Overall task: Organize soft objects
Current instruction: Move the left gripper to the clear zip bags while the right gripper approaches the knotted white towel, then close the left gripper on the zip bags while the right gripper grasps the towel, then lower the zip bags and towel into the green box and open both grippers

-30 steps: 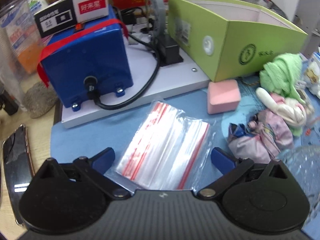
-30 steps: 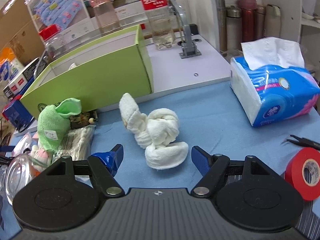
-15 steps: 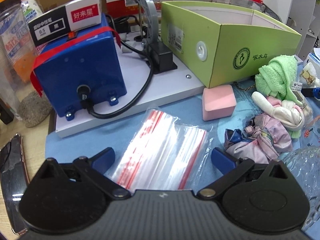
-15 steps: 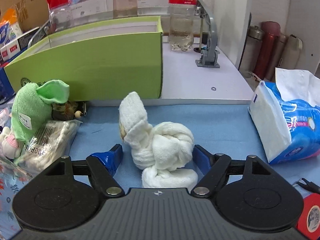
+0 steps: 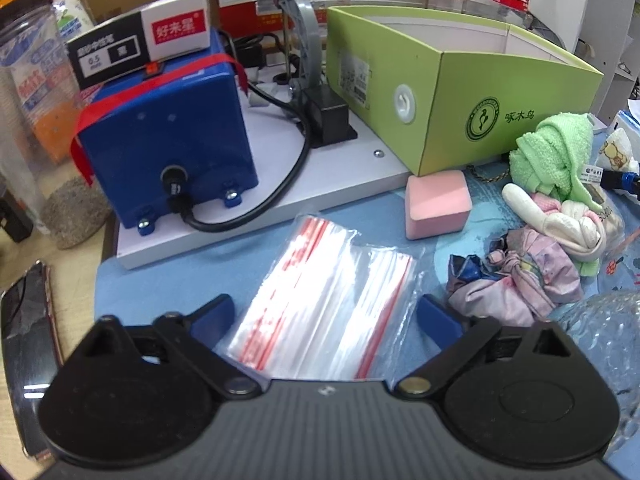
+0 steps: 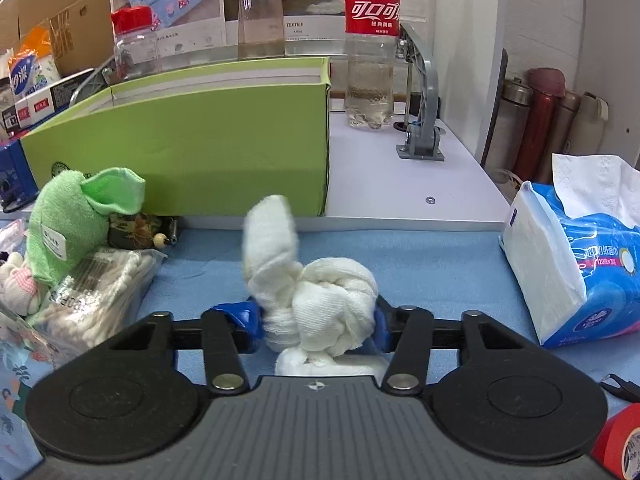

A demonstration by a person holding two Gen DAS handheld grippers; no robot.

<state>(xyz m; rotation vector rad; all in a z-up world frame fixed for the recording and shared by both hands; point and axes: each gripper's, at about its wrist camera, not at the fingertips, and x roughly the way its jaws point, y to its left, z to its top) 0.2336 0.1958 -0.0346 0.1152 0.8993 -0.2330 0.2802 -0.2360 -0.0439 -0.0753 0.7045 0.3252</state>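
Cluttered blue surface (image 6: 440, 264): right tool (image 6: 318, 322) pinches the knotted white cloth (image 6: 320, 296) at lower centre, left tool (image 5: 326, 314) spread; green box (image 6: 192, 152) looks empty, sorting barely begun

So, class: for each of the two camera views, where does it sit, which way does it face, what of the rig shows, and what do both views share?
Left wrist: sits on the left gripper, looking forward across zip bags to a blue machine; its open fingers show.
Right wrist: sits on the right gripper, facing the knotted white towel it clamps.
Shared: the green box and green towel.
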